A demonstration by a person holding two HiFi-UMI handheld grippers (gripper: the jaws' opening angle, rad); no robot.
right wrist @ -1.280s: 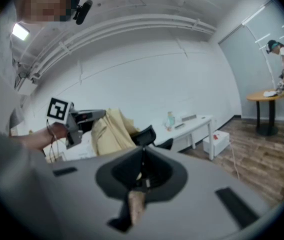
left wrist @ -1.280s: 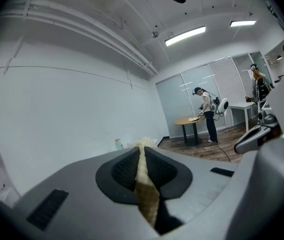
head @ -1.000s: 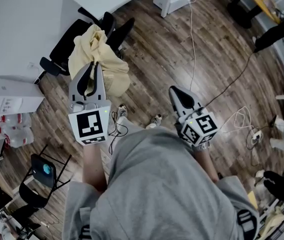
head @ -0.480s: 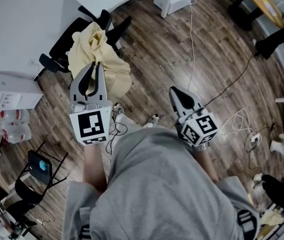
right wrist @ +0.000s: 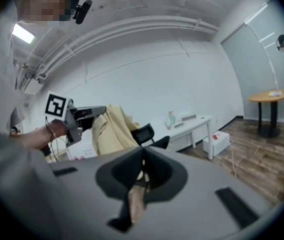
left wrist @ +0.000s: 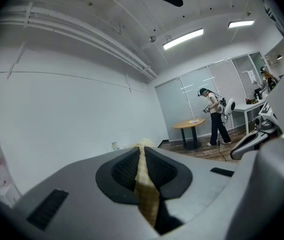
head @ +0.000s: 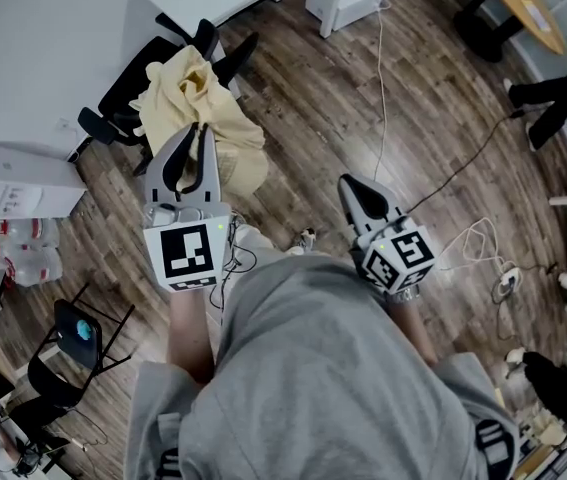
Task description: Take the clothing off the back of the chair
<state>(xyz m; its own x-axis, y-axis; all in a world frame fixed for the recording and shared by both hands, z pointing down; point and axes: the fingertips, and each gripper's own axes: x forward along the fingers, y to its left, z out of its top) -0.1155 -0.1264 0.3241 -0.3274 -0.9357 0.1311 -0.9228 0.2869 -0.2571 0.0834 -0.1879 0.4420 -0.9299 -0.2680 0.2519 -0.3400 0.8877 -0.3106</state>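
Pinching clothing (head: 178, 98), left tongs (head: 196, 131) (still shut) edged back.

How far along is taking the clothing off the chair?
Done: left gripper is shut on the clothing. In hand: the clothing hangs from it over the chair. Left: pulling it clear; whether it is off the chair back I cannot tell. The right gripper is shut, empty.

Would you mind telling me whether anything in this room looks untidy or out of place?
Loose cables trail and loop across the wooden floor to the person's right, a possible trip hazard. The yellow garment hangs bunched from the left gripper beside the black chair.
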